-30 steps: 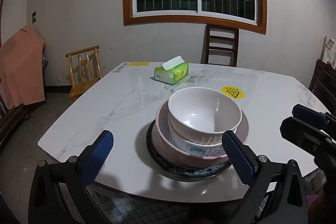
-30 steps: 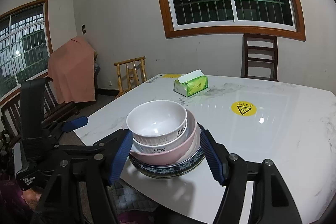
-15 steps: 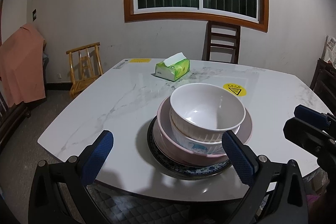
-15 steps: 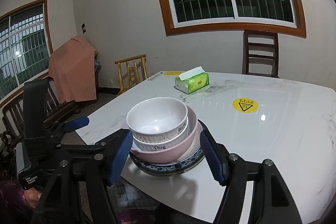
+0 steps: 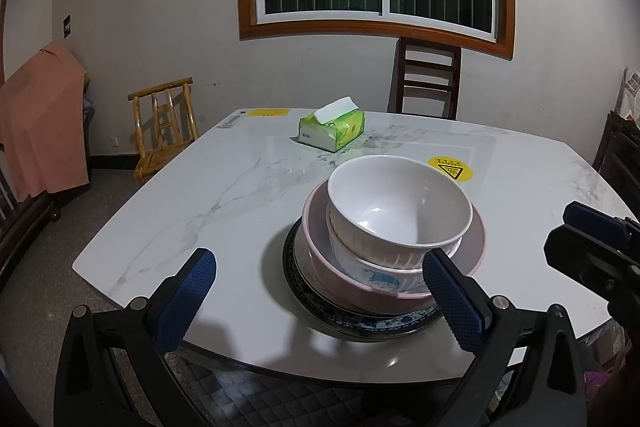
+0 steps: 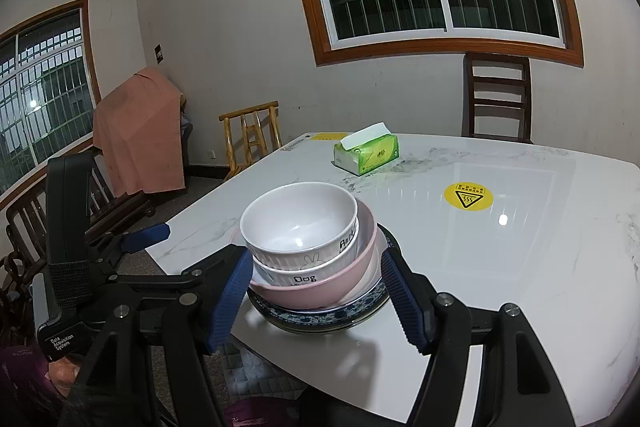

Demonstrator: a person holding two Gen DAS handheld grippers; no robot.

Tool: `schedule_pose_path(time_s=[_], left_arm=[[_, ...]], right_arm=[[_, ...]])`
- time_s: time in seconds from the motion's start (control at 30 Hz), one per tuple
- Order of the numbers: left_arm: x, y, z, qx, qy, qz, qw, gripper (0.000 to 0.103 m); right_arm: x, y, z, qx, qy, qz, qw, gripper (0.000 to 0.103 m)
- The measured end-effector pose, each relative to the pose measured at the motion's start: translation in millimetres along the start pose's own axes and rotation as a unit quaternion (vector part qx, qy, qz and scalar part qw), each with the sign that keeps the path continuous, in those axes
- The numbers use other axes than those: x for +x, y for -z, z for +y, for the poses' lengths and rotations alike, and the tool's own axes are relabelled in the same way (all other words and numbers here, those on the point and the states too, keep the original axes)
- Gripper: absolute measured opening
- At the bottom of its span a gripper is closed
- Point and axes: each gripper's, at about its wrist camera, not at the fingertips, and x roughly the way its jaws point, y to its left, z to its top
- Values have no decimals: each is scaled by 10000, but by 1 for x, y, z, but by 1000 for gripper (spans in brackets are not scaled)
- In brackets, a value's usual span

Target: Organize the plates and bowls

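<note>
The stack of bowls (image 5: 394, 227) on the dark plate (image 5: 360, 319) is being seen at lower centre, near the tabletop (image 5: 240, 195) edge; left tongs (image 5: 320, 299) and right tongs (image 6: 316, 295) are being held apart, empty; an off-centre pinch is being judged likely to tip the nested bowls or push them over the edge.

A white bowl (image 6: 299, 219) with a ribbed outer wall and black lettering is seen on top of the stack. Beneath it, a second white bowl (image 5: 374, 273) is printed with a blue figure and the black word "Dog". Below that bowl, a pale pink bowl (image 6: 320, 291) is nested on a dark plate (image 6: 320, 317) patterned in blue and white. The table (image 6: 520, 267) under the plate is white marble with grey veining. Behind the stack, a round yellow sticker (image 6: 469, 196) with black marks and a green tissue pack (image 6: 368, 153) are seen. Blue textured pads (image 6: 230, 301) are fitted on black gripper frames.
</note>
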Motion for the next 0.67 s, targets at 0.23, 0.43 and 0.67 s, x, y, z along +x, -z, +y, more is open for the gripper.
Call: schedule_pose_path(time_s=[0.23, 0.43, 0.67], left_arm=[[1, 3, -1, 7, 3, 43, 10000, 103], [-4, 10, -7, 190, -37, -281, 9994, 103], [4, 7, 2, -5, -10, -2, 10000, 103]], right_arm=[[1, 1, -3, 61, -6, 25, 10000, 68], [-3, -2, -25, 165, 184, -36, 9997, 68], [-6, -2, -152, 1193, 906, 206, 9885, 68]])
